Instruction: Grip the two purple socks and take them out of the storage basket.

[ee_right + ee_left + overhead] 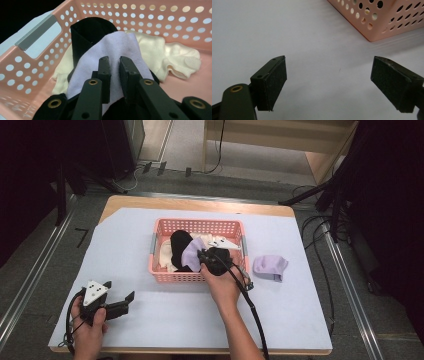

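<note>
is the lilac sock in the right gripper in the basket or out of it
In. The right hand-held gripper pinches the lilac sock above the other socks, inside the pink basket walls.

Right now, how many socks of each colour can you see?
Purple socks: 2, one pinched in the right gripper over the basket, one on the table beside it.
Black socks: 1, in the basket.
Cream socks: 2 that I can make out, in the basket.
Total: 5.

Pink perforated basket (197, 276); lilac sock (110, 50); black sock (85, 32); cream socks (172, 60).
</note>
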Motion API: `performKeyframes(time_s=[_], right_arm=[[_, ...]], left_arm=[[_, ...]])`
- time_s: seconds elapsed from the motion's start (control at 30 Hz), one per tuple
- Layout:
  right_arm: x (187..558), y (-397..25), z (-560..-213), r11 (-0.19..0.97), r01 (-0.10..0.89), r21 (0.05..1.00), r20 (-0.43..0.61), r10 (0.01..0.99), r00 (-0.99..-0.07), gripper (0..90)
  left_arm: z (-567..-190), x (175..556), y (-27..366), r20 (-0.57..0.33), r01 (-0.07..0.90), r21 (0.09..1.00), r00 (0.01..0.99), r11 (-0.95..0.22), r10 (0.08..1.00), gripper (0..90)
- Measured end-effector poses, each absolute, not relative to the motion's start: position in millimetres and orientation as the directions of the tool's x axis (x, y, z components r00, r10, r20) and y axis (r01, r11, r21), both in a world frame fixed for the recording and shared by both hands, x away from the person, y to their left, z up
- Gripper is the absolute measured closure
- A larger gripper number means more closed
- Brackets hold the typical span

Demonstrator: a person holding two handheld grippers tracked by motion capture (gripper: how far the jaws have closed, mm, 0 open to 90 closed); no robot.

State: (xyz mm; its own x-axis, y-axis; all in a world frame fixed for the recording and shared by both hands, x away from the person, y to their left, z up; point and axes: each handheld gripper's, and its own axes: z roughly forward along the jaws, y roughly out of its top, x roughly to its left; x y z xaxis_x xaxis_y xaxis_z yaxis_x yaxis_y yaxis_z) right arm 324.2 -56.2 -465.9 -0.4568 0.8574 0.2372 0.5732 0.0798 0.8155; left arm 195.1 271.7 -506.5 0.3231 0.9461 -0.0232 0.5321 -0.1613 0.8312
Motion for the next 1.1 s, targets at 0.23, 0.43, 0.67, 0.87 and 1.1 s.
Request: performKeyframes(time_s=[0.23, 0.43, 0.67, 0.87, 1.1], right_arm=[[327.0, -54.9, -468.0, 0.065, 0.560, 0.826, 0.236, 0.862, -0.449, 65.3], [333.1, -56.1, -467.5, 0.017, 0.557, 0.831, 0.249, 0.883, -0.399, 62.9], [343.3, -52.7, -472.9, 0.033, 0.606, 0.795, 0.235, 0.904, -0.357, 66.7], [341.8, -54.3, -469.6, 0.034, 0.607, 0.794, 0.246, 0.895, -0.372, 87.1], [335.6, -61.7, -462.0, 0.004, 0.553, 0.833, 0.256, 0.883, -0.393, 89.4]], left_arm=[[-506.4, 195.0, 271.8, -0.024, 0.533, 0.830, 0.324, -0.162, 0.946, 14.6], [-506.5, 195.1, 271.8, -0.022, 0.531, 0.831, 0.324, -0.163, 0.946, 14.6], [-506.3, 195.0, 271.9, -0.025, 0.533, 0.830, 0.325, -0.162, 0.945, 14.6], [-506.3, 195.0, 271.9, -0.026, 0.534, 0.830, 0.325, -0.161, 0.945, 14.6], [-506.5, 195.1, 271.8, -0.025, 0.533, 0.831, 0.323, -0.161, 0.946, 14.6]])
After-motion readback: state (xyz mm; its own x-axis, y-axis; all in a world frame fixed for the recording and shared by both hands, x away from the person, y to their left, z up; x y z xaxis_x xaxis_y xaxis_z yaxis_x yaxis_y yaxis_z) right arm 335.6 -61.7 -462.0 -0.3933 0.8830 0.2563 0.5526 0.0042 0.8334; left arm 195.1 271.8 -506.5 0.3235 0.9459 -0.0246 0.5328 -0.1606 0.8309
